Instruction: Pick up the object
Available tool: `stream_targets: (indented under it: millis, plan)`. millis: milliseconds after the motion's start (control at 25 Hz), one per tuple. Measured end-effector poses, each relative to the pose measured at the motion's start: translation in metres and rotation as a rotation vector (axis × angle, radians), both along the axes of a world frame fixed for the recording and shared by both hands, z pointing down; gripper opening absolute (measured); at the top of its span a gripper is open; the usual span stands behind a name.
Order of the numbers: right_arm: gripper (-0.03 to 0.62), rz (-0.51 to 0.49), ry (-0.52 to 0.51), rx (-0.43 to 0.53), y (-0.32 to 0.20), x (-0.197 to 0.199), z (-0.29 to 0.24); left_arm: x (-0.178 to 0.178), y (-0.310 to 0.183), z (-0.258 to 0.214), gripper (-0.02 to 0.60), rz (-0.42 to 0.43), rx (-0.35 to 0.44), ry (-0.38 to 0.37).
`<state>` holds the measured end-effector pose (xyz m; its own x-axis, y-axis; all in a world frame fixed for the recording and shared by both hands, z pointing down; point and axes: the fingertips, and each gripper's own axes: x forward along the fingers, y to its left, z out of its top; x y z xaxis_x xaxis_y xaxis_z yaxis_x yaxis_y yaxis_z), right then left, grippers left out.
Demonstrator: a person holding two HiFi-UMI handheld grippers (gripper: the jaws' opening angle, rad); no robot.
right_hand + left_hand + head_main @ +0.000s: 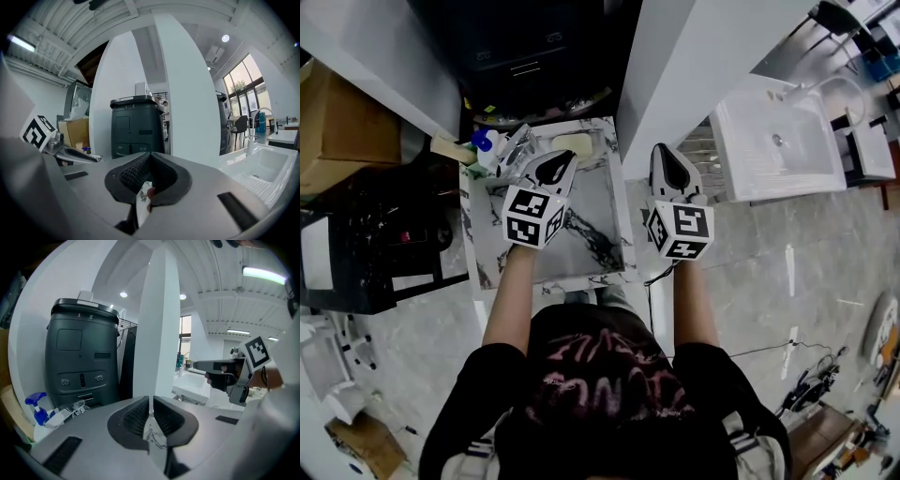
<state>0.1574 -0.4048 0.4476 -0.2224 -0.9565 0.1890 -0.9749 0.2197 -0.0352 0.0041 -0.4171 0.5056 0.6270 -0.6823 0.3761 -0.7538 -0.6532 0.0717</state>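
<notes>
A small marble-topped table (602, 239) stands below me. At its far left corner are a blue spray bottle (482, 141), a clear plastic item (517, 143) and a pale yellow bar (572, 145). My left gripper (558, 161) hovers over the tabletop just near of them, its jaws almost together with only a thin slit and nothing between them (150, 401). The left gripper view shows the spray bottle (37, 409) low at the left. My right gripper (666, 155) hangs past the table's right edge, shut and empty (149, 157).
A dark grey machine (82, 362) stands behind the table beside a white pillar (694, 75). A white sink (778, 141) lies to the right, and a cardboard box (347, 112) and black crate (375, 248) to the left.
</notes>
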Motion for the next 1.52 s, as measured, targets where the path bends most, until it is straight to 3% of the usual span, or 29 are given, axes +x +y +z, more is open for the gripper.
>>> stream_targets:
  millis: [80,120,440,560,840,1160,1520]
  plan:
    - [0.015,0.005,0.003,-0.008,-0.002,0.006,0.002,0.009,-0.004,0.015,0.112,0.026,-0.022,-0.037]
    - [0.015,0.007,0.003,-0.012,-0.003,0.009,0.004,0.012,-0.006,0.023,0.129,0.038,-0.034,-0.062]
    - [0.015,0.030,-0.001,-0.038,-0.012,0.030,0.015,0.022,-0.030,0.102,0.161,0.105,-0.136,-0.270]
    - [0.015,0.032,0.000,-0.051,-0.016,0.035,0.022,0.031,-0.036,0.128,0.167,0.166,-0.152,-0.360]
    - [0.015,0.042,0.009,-0.089,-0.026,0.045,0.041,0.040,-0.051,0.174,0.166,0.239,-0.229,-0.456]
    - [0.015,0.063,0.015,-0.119,-0.030,0.060,0.056,0.044,-0.054,0.207,0.160,0.309,-0.248,-0.589]
    - [0.015,0.082,0.016,-0.136,-0.028,0.074,0.062,0.049,-0.058,0.211,0.064,0.313,-0.256,-0.590]
